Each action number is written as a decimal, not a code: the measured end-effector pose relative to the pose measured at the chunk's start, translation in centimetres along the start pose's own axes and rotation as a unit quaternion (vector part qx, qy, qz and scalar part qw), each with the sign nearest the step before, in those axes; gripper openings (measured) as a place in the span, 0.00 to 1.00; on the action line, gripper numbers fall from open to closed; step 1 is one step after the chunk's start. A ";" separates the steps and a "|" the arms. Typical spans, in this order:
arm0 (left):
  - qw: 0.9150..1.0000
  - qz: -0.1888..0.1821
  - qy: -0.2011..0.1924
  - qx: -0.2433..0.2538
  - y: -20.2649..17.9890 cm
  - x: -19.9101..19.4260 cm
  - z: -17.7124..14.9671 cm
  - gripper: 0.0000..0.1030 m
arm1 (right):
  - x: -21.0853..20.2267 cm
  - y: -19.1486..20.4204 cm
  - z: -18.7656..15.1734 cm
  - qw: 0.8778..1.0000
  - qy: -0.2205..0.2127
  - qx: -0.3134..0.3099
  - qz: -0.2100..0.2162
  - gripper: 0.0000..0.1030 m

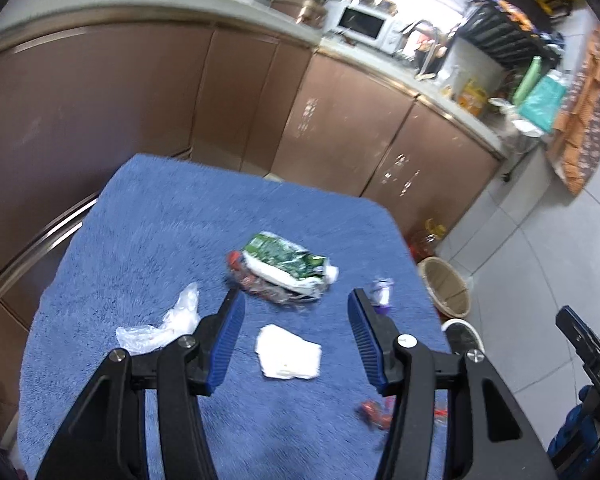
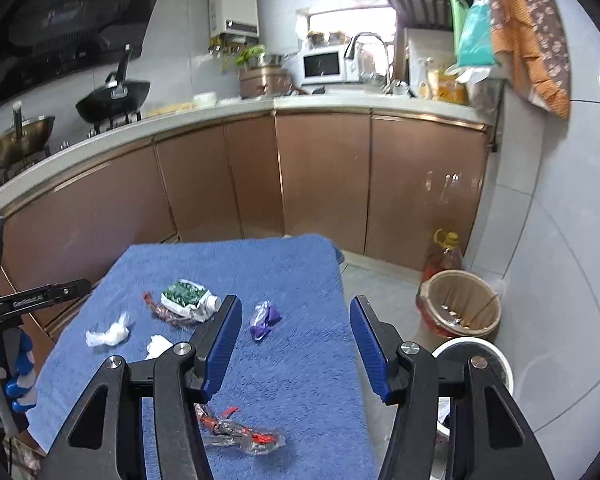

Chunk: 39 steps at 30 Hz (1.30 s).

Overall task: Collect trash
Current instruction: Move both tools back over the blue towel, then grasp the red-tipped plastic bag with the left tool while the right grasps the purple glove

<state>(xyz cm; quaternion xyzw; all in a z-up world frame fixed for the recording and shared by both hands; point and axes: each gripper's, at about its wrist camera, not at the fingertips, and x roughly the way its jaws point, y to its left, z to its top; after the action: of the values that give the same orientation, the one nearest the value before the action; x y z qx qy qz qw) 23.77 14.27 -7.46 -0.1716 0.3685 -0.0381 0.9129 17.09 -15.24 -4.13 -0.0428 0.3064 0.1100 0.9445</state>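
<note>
Trash lies on a blue fuzzy cloth (image 1: 148, 232) (image 2: 300, 264). A crushed green and white carton (image 1: 286, 262) (image 2: 186, 298) lies on a red-printed clear wrapper (image 1: 256, 282) (image 2: 160, 308). Near it are a folded white tissue (image 1: 288, 354) (image 2: 158, 346), a crumpled clear plastic piece (image 1: 164, 326) (image 2: 108, 334), a purple wrapper (image 1: 382, 292) (image 2: 264, 318) and a second red-printed clear wrapper (image 1: 374, 414) (image 2: 240, 432). My left gripper (image 1: 296, 306) is open and empty above the tissue. My right gripper (image 2: 294, 314) is open and empty above the cloth's right part.
A tan waste basket (image 1: 446, 286) (image 2: 460, 304) stands on the tiled floor right of the cloth, with a white bin (image 2: 480, 360) nearer and an oil bottle (image 2: 444, 250) behind. Brown cabinets (image 1: 332, 120) (image 2: 320, 172) run behind the cloth.
</note>
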 end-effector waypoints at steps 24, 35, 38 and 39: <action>0.986 0.063 0.114 -0.101 7.0 17.0 2.7 0.26 | 22.2 0.7 -0.8 0.973 0.204 0.041 0.100 0.54; 0.985 0.080 0.116 -0.097 7.3 18.1 3.1 0.06 | 27.1 1.0 -1.6 0.960 0.247 0.058 0.116 0.51; 0.986 0.080 0.113 -0.090 6.9 17.7 3.1 0.05 | 27.8 0.8 -1.9 0.956 0.256 0.067 0.124 0.34; 0.987 0.079 0.111 -0.090 6.9 17.5 3.0 0.04 | 27.9 0.6 -2.1 0.955 0.258 0.072 0.127 0.30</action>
<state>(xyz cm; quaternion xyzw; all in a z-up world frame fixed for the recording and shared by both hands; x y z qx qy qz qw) 38.12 18.19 -19.30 -0.2181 0.4820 0.0488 0.8472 37.76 -9.85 -22.24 0.0375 0.5494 0.1916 0.8124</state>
